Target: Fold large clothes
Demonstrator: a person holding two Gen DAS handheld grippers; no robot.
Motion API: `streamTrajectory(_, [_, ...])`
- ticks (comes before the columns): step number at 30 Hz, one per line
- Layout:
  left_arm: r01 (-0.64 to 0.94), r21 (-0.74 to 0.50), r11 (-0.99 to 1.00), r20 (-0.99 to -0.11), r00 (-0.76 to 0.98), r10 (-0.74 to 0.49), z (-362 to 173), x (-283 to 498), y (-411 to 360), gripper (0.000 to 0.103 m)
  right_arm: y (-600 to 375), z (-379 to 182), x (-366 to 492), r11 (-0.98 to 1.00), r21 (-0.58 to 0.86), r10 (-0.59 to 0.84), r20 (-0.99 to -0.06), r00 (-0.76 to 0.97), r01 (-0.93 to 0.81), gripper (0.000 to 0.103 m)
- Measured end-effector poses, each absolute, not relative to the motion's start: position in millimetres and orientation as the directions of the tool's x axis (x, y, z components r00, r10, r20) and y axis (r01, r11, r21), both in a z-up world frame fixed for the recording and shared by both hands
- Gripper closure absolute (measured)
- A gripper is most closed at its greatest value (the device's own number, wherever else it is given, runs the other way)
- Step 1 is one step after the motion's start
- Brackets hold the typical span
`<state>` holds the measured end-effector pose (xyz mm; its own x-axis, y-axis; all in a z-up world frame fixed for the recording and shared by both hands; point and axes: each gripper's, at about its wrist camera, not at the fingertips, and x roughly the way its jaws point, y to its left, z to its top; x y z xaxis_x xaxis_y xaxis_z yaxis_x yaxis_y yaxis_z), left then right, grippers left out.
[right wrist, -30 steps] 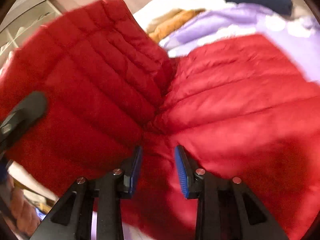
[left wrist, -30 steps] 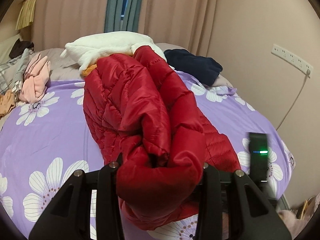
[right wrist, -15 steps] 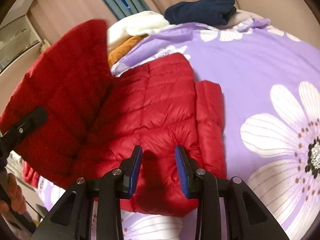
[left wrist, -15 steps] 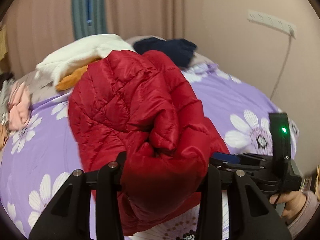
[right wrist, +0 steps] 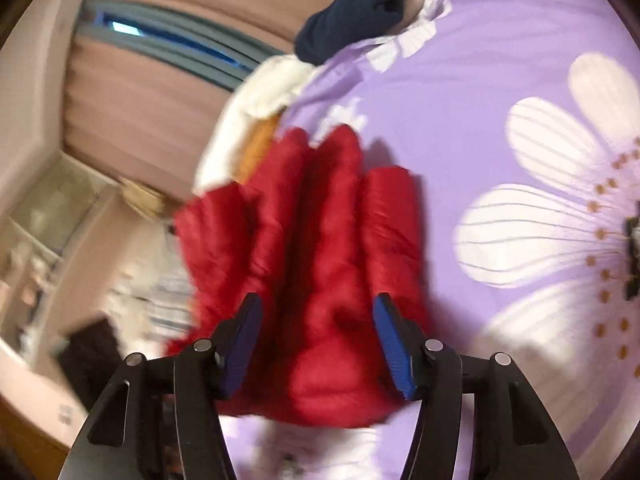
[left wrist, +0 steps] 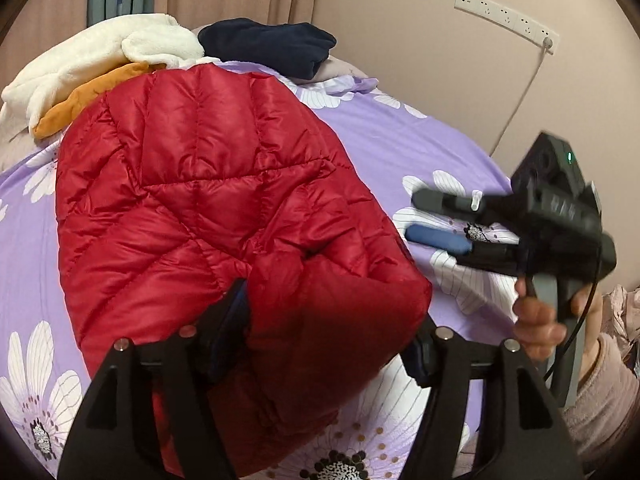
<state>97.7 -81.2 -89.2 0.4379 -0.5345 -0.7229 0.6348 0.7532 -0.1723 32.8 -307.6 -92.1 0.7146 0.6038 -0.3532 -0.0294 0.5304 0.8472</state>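
As both jaws have just been opening, the left gripper (left wrist: 320, 328) loosely straddles the folded red puffer jacket (left wrist: 208, 200) on the bed (left wrist: 400, 148), the right gripper (right wrist: 316, 340) empty; slippery padding could spring unfolded.

A red quilted jacket (left wrist: 224, 216) lies on a purple, white-flowered bedspread (left wrist: 400, 148).

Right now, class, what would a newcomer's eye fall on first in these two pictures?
The puffy red quilted jacket, bunched up mid-bed on the purple bedspread with big white flowers. Then the left gripper, jaws apart around the jacket's near end, and the right gripper, pulled clear beside it, empty.
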Motion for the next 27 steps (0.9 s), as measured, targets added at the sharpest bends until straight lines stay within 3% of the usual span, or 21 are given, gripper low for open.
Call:
streamTrajectory(3, [0.637,-0.177,0.751,-0.722,0.434,-0.539,-86.7,93.4,-82.3,0.036,-290.0,-80.3,54.5,0.516,0.851,0.656,-0.322,0.683,-0.094,0.044])
streamTrajectory(10, [0.635,-0.167,0.754,-0.726,0.438,-0.530,-88.4,88.6,-80.1,0.036,-244.1,-66.9,82.3,0.554,0.816,0.705,-0.356,0.613,-0.164,0.043])
streamTrajectory(11, [0.634,-0.166,0.755,-0.726,0.439,-0.529,-88.0,88.1,-80.3,0.036,-242.2,-64.1,85.8,0.586,0.793,0.691,-0.380,0.615,-0.167,0.046])
streamTrajectory(12, [0.632,-0.166,0.757,-0.728,0.439,-0.527,-87.6,88.2,-80.5,0.036,-236.5,-60.8,87.6,0.622,0.763,0.673,-0.408,0.617,-0.174,0.064])
streamTrajectory(13, [0.630,-0.171,0.757,-0.729,0.436,-0.528,-86.8,88.9,-80.6,0.036,-235.3,-60.3,89.6,0.642,0.747,0.660,-0.424,0.620,-0.172,0.073])
streamTrajectory(16, [0.628,-0.203,0.751,-0.721,0.423,-0.548,-78.4,84.1,-75.0,0.036,-233.1,-51.2,88.7,0.687,0.702,0.622,-0.437,0.650,-0.187,0.085])
streamTrajectory(19, [0.641,-0.266,0.720,-0.693,0.392,-0.605,-62.7,71.0,-59.6,0.036,-241.9,-44.3,79.5,0.694,0.693,0.594,-0.396,0.700,-0.196,0.090])
streamTrajectory(23, [0.657,-0.406,0.635,-0.593,0.339,-0.731,-28.1,64.4,-28.7,0.035,-263.5,-51.2,72.9,0.689,0.708,0.548,-0.371,0.750,-0.154,0.091])
streamTrajectory(27, [0.610,-0.402,0.683,-0.561,0.426,-0.710,-12.5,81.1,-13.2,0.035,-272.0,-69.0,67.0,0.688,0.721,0.520,-0.403,0.753,-0.088,0.091])
